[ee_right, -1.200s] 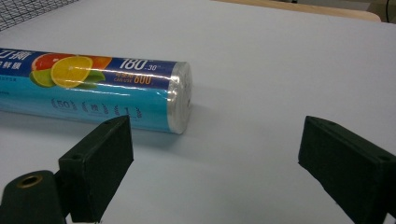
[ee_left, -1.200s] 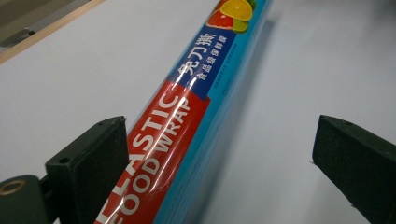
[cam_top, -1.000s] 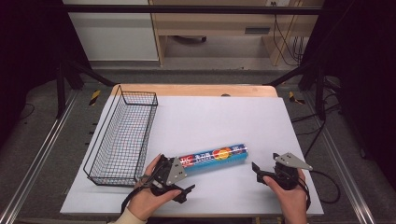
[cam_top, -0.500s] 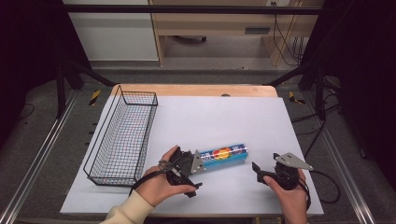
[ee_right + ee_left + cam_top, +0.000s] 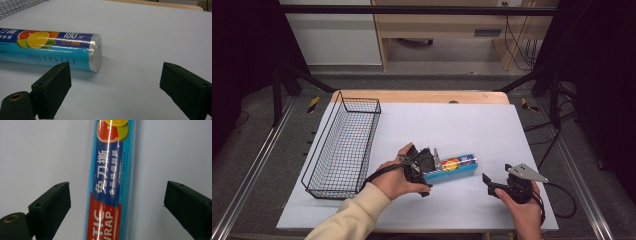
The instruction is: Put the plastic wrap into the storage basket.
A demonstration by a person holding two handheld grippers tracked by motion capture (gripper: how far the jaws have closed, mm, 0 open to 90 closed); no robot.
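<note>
basket: wire basket (image 5: 343,145) on the worktop (image 5: 462,125), well off from the left gripper (image 5: 424,162), nothing inside
wrap roll: plastic wrap roll (image 5: 452,167) lies flat on the worktop, its near end between the left gripper's jaws, clear gaps both sides in the left gripper view (image 5: 110,182)
left gripper: spread wide, jaws have just been closing a little, pads not touching the roll
right gripper: right gripper (image 5: 504,182) spread, nothing between its jaws, roll's end cap just ahead of it
change: left gripper was short of the roll a second ago, now straddles its end; roll, basket and right gripper same place
</note>
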